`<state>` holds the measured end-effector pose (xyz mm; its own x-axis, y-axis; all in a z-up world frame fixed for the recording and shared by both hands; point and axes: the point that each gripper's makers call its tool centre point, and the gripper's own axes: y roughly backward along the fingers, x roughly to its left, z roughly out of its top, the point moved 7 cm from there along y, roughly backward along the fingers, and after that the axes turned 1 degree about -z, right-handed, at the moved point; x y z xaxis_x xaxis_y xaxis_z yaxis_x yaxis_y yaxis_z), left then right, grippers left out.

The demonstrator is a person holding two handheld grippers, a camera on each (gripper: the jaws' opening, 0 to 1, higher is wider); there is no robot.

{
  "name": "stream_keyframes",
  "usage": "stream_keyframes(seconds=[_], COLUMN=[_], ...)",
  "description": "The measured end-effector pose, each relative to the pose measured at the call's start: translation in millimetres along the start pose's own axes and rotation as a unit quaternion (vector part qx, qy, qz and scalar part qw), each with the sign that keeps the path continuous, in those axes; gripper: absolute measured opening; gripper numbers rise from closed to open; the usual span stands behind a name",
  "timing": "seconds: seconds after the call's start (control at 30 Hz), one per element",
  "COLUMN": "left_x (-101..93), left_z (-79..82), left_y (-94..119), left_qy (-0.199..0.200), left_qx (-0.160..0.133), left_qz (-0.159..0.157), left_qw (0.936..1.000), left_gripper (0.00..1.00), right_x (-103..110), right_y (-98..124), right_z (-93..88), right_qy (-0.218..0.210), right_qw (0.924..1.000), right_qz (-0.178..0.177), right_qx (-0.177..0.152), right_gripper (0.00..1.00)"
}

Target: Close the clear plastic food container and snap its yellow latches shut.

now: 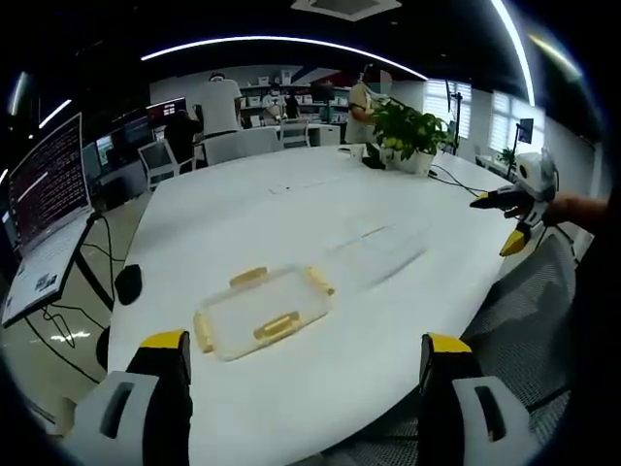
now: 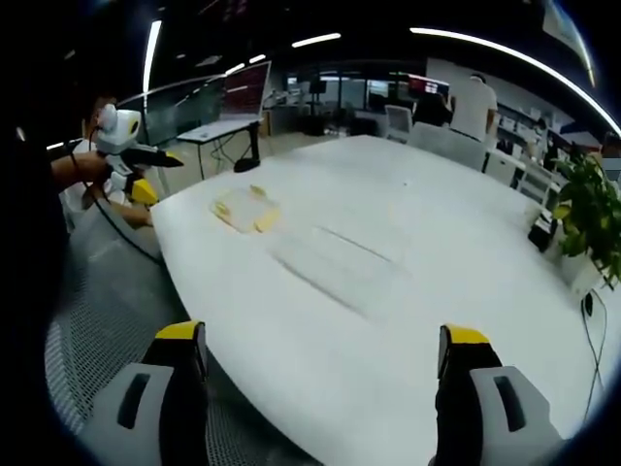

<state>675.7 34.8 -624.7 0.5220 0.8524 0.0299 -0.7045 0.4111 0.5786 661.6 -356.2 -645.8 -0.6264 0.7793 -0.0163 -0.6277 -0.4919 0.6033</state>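
In the left gripper view the left gripper [image 1: 306,364] stands with its two yellow-tipped jaws spread wide and nothing between them, raised off the near edge of the white table [image 1: 320,209]. The clear container [image 1: 264,309] lies flat on the table just past the jaws, at about 12 o'clock from them and slightly toward the left jaw. Its yellow latches [image 1: 277,326] show on all four sides; whether they are snapped down or loose is hard to judge through the fisheye. A fainter clear shape [image 1: 380,254], possibly a lid, lies on the table at about 2 o'clock from the container, apart from it. The right gripper [image 1: 516,209] comes in at 3 o'clock, held in a hand off the table's edge, well apart from the container.

In the right gripper view the right gripper [image 2: 325,374] also has its jaws wide apart and empty, over the table's edge [image 2: 233,320]. The container [image 2: 246,209] sits far off at about 11 o'clock. The left gripper [image 2: 131,160] shows at 9 o'clock.

A laptop [image 1: 44,209] stands on a side desk at 9 o'clock, and a potted plant [image 1: 408,131] sits at the table's far end.
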Motion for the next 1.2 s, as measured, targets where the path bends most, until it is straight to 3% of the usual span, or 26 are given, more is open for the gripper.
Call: stream_keyframes(seconds=[1.2], left_x=[5.6], left_z=[-5.9], left_y=[-4.4], left_qy=[0.0], left_qx=[-0.011], left_qz=[-0.01], left_qw=[0.9999], left_gripper=[0.97], right_x=[-1.6], right_y=[1.5], right_z=[-2.1], right_qy=[-0.002], right_qw=[1.0], right_qz=[0.0], right_qx=[-0.003], right_gripper=[0.99])
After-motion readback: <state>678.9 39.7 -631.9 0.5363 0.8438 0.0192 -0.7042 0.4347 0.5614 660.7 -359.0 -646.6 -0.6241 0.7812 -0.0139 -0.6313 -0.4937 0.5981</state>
